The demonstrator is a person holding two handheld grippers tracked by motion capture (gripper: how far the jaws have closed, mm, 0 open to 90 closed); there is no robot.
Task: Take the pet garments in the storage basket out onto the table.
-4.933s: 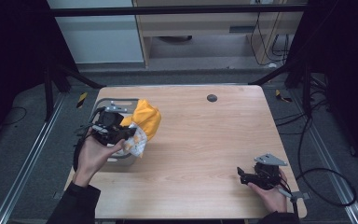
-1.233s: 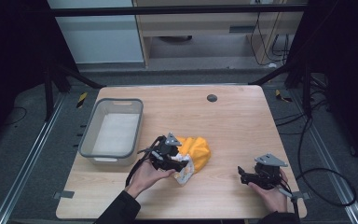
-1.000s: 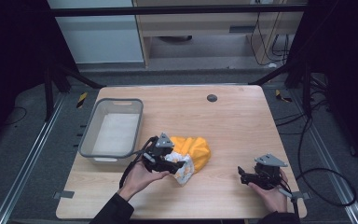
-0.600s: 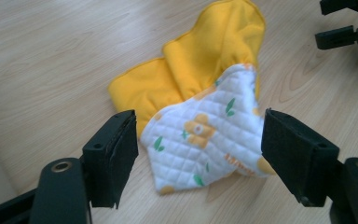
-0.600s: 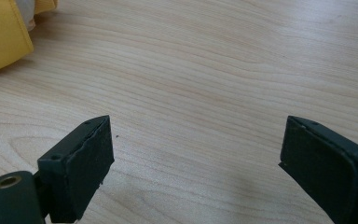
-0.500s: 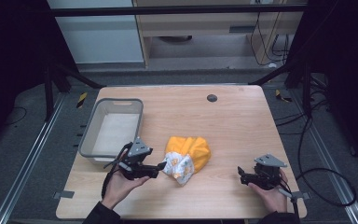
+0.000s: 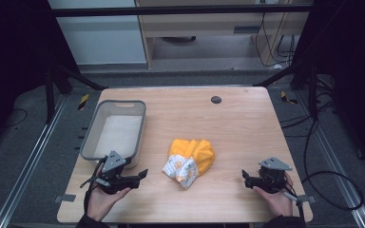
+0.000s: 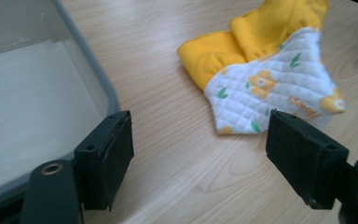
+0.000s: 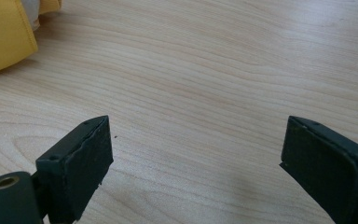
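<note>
Bench (image 7: 247, 123): the wooden top fills the middle of the high view, and everything you work with lies on it.
Bin (image 7: 93, 137): the grey plastic bin sits at the left of the high view with nothing inside it. In your left gripper view its rim (image 8: 88, 60) runs down the left side of the frame.
Cloth (image 7: 190, 159): the yellow cloth, with its white quilted lining turned out, lies crumpled on the bench at lower centre of the high view, to the right of the bin and well apart from it. Nothing is touching it. In your left gripper view it lies at upper right (image 8: 270, 60).
Left gripper (image 7: 140, 176): your left one is at lower left of the high view, just below the bin's near corner, pointing right toward the cloth. Its fingers (image 8: 107, 154) are spread wide and hold nothing.
Right gripper (image 7: 245, 176): your right one rests at lower right of the high view, well apart from the cloth. Its fingers (image 9: 81, 163) are also spread wide over bare wood.
Progress: judging by the emptied bin and the loose cloth, taking the cloth out and laying it down looks done. What seems left for you is smoothing or folding it, which neither gripper has begun.
</note>
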